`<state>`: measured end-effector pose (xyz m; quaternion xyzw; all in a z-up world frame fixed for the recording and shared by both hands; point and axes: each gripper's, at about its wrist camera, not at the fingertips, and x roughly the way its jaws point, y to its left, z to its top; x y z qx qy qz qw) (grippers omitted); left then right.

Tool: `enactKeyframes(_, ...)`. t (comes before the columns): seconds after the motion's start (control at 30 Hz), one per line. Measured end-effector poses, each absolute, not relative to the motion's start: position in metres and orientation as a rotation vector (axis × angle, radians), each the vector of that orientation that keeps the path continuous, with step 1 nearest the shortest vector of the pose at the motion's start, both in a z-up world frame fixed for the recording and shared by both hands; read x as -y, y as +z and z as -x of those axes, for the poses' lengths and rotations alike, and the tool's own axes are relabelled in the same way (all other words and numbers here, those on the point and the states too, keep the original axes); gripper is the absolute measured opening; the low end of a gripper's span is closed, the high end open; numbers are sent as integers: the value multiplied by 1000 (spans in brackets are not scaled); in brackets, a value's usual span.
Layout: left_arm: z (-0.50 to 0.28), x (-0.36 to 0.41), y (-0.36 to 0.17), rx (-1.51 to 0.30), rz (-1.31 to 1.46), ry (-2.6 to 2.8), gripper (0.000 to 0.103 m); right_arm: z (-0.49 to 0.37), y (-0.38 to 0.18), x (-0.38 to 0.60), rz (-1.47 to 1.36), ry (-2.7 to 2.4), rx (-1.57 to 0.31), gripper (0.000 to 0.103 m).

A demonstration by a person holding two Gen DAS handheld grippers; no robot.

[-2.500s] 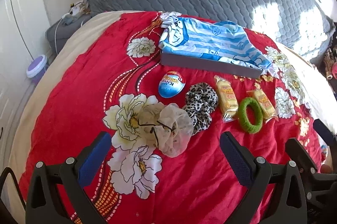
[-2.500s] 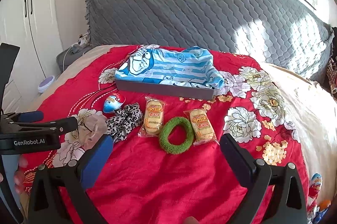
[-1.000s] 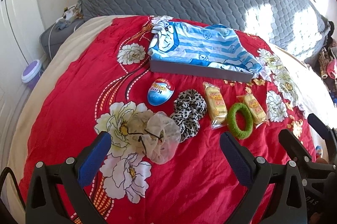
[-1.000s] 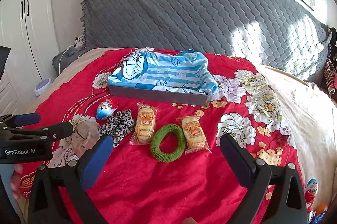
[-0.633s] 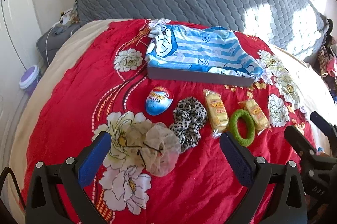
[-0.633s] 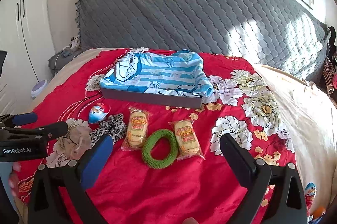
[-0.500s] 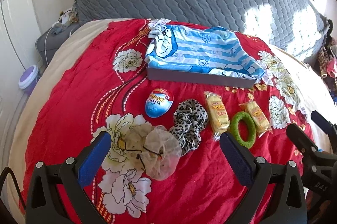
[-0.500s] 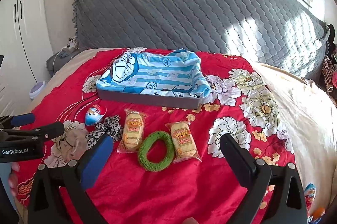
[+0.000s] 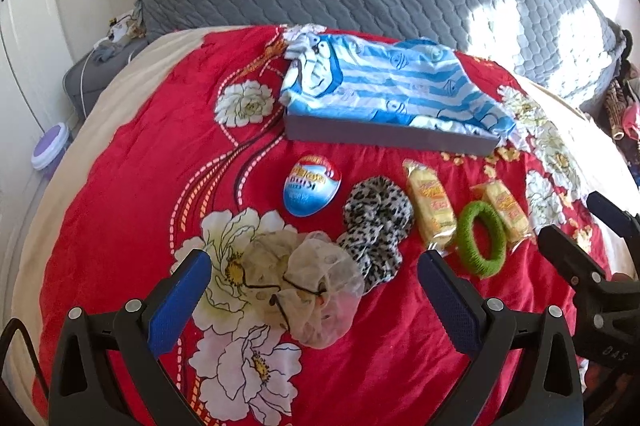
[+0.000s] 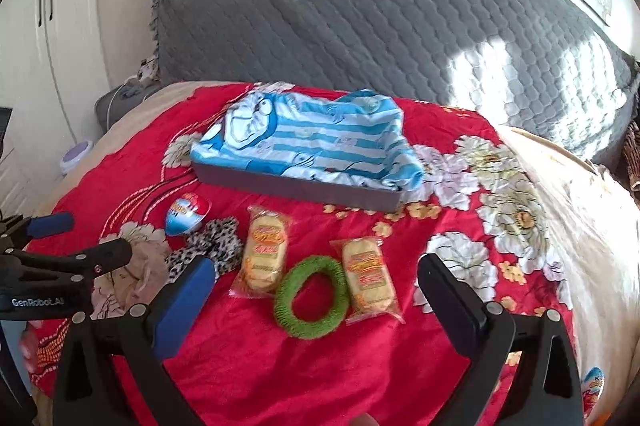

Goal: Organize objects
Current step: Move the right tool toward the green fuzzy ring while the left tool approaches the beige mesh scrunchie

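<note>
Both hand-held grippers hang above the near edge of the bed, each spread wide and holding nothing. Straight ahead of the left hand-held gripper [image 9: 314, 292] lies the beige mesh scrunchie [image 9: 308, 290], just in front of and between its fingers. Beyond that scrunchie and to its right sits the leopard-print scrunchie [image 9: 376, 222], touching it; the blue and red chocolate egg [image 9: 311, 189] lies farther ahead, just apart.

In front of the right hand-held gripper [image 10: 314, 292] is the green ring scrunchie [image 10: 311, 297], lying flat between two wrapped snack cakes: one to its left [image 10: 264, 258], one to its right [image 10: 370, 280]. Both cakes have their long axes running away from the hand-held gripper, toward the grey tray [image 10: 296, 187]. That tray sits well beyond the row, its long side across the view, with a blue striped cartoon shirt [image 10: 316, 137] draped inside it.

Nothing from the row looks sorted yet. Judging by position, the left hand is nearer the mesh scrunchie and the right is nearer the green ring and cakes. A cake would probably be easiest to pinch across its narrow width, which already lines up with the right fingers' spread. The red floral quilt [image 10: 280, 366] is soft, so a downward push could sink.
</note>
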<state>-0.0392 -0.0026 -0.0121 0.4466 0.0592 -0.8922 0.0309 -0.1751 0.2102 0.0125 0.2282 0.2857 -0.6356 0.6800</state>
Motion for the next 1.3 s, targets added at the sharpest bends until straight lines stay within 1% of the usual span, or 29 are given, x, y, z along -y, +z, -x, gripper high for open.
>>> enactKeyframes(0.3,38,10,-34,-178,-1412,-2721,103,158,-7,-205,-504,-1368,-698,102)
enactKeyframes(0.7,41,16,-50,-153,-1425,-2699,103,150,-22,-198,-498,-1338,-739,102)
enactKeyframes(1.1,46,22,-64,-197,-1432,-2662,103,146,-36,-191,-507,-1311,-768,102)
enactKeyframes(1.3,53,22,-72,-204,-1444,-2655,103,153,-44,-184,-569,-1297,-768,102)
